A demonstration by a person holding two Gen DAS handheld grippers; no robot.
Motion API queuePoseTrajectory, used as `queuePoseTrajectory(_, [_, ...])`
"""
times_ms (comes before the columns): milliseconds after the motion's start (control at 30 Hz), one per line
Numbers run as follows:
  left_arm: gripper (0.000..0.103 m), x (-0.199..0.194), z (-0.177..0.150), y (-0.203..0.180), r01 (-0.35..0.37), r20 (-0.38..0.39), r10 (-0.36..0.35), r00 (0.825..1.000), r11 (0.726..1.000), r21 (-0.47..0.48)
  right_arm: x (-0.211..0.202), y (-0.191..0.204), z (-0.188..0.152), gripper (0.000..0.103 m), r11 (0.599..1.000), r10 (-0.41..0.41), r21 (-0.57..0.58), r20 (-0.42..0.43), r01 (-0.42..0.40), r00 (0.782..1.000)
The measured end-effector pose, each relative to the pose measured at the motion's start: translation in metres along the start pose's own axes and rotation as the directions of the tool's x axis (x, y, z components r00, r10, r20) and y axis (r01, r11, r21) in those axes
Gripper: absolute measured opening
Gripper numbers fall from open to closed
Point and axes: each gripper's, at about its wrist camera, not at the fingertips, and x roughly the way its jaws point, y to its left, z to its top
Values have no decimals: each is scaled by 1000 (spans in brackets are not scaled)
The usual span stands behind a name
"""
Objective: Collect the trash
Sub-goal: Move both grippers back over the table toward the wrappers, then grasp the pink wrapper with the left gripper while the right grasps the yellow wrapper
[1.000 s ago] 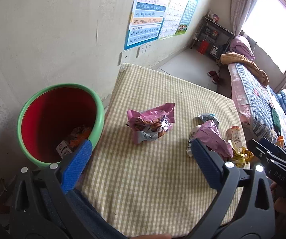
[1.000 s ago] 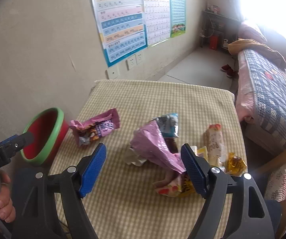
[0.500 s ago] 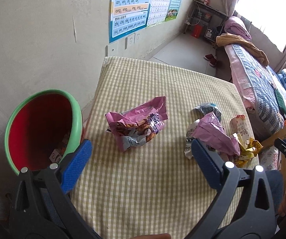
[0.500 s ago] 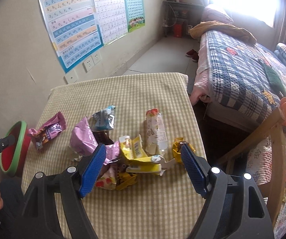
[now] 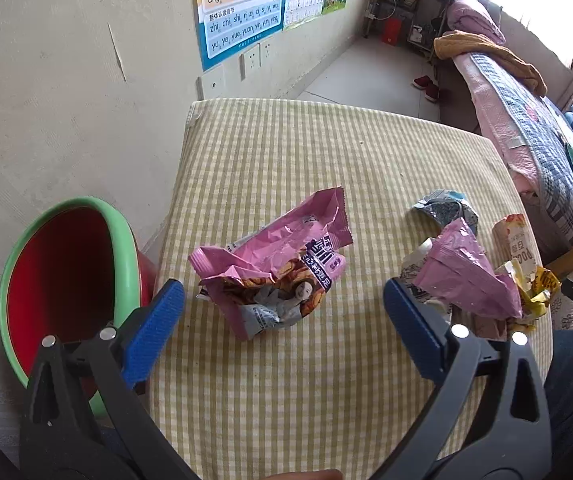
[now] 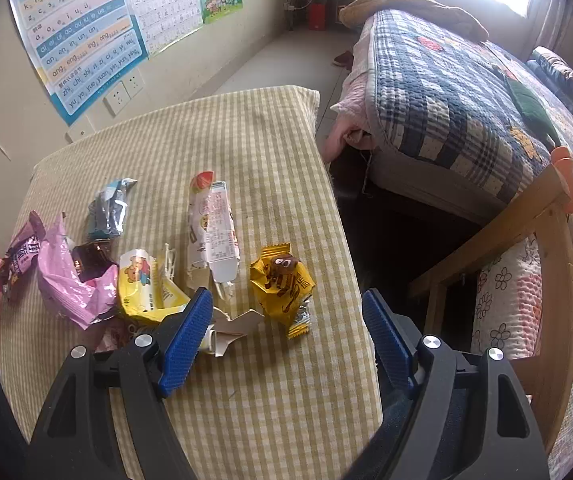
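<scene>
Two grippers agape | pink wrapper (image 5: 274, 268) ahead, between left gripper (image 5: 282, 312) jaws

Left wrist view: steeply down along the open left gripper (image 5: 284, 316) from near the checked tablecloth (image 5: 326, 152), red bin (image 5: 66, 280) at its left edge. Right wrist view: same steep tilt over the open right gripper (image 6: 286, 328), nearer the bed (image 6: 446, 92). Shared by both: cloth, pink wrapper (image 5: 466, 276) (image 6: 70, 284), wall poster (image 5: 242, 4) (image 6: 82, 40).
</scene>
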Motion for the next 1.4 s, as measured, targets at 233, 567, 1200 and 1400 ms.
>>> queuePoseTrajectory(233, [97, 30, 7, -4, -17, -54, 20, 998, 998, 55, 29, -8, 5, 73, 1000, 10, 16, -49, -9, 999])
queuePoseTrajectory(567, [97, 73, 10, -14, -46, -120, 65, 991, 987, 156, 52, -6, 11, 72, 999, 41, 16, -82, -39, 996])
queuePoseTrajectory(1200, [54, 40, 0, -20, -30, -58, 38, 998, 990, 135, 36, -16, 8, 29, 995, 66, 73, -59, -62, 996])
queuePoseTrajectory(1400, [54, 14, -6, -21, 4, -25, -2, 1000, 995, 97, 5, -14, 11, 29, 996, 70, 60, 0, -69, 998])
